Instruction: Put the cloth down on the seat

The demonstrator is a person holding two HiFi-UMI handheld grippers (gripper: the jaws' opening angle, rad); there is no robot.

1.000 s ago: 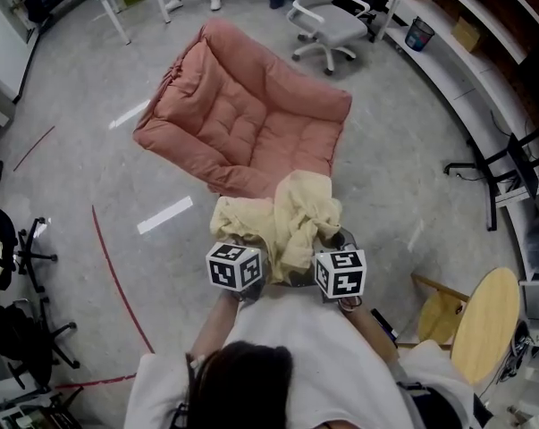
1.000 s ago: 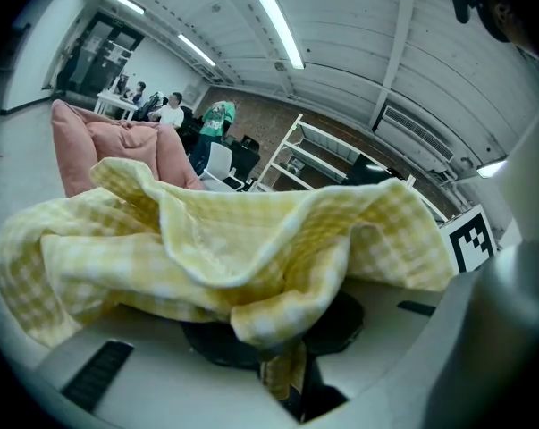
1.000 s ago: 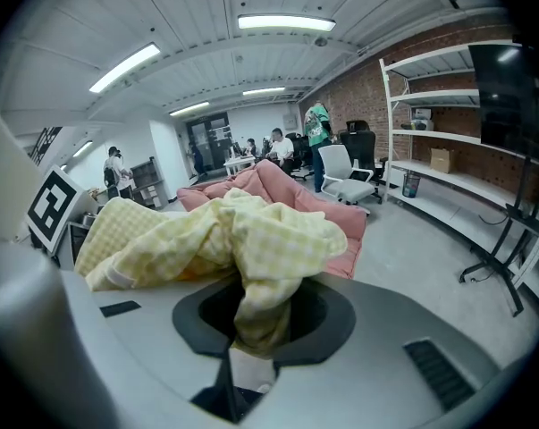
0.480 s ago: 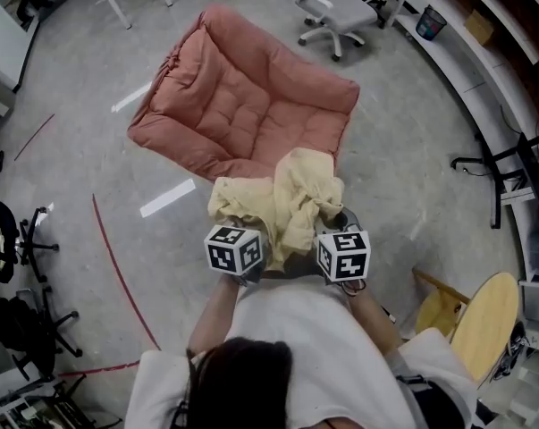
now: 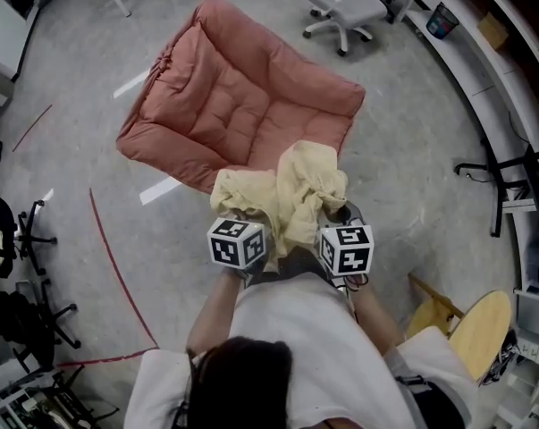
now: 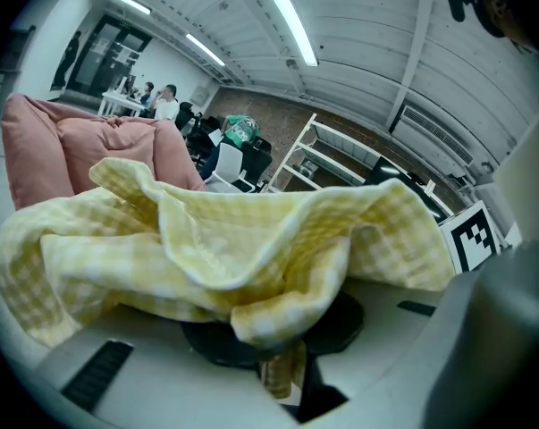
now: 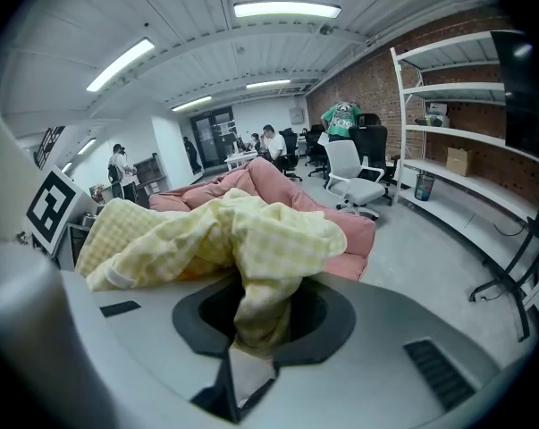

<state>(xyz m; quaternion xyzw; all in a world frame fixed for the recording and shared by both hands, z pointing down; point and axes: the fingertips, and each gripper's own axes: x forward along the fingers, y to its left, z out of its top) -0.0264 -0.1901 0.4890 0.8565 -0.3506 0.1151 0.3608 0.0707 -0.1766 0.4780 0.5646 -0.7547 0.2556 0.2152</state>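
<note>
A pale yellow checked cloth (image 5: 287, 195) hangs bunched between both grippers, in front of the person, over the near edge of a pink cushioned seat (image 5: 229, 105) that lies on the floor. My left gripper (image 5: 251, 235) is shut on a fold of the cloth (image 6: 233, 248), which drapes over its jaws. My right gripper (image 5: 332, 226) is shut on another fold of the cloth (image 7: 251, 248), with the seat (image 7: 341, 231) showing just beyond. The marker cubes sit at the person's chest; the fingertips are hidden under fabric.
A grey office chair (image 5: 354, 7) stands beyond the seat. White shelving (image 5: 484, 70) runs along the right. A round wooden stool (image 5: 475, 329) is at the right near the person. A red line (image 5: 113, 275) curves over the floor at left.
Both grippers have carried the cloth forward toward the pink seat; its near edge now lies under the cloth. The grip on the cloth is unchanged.
</note>
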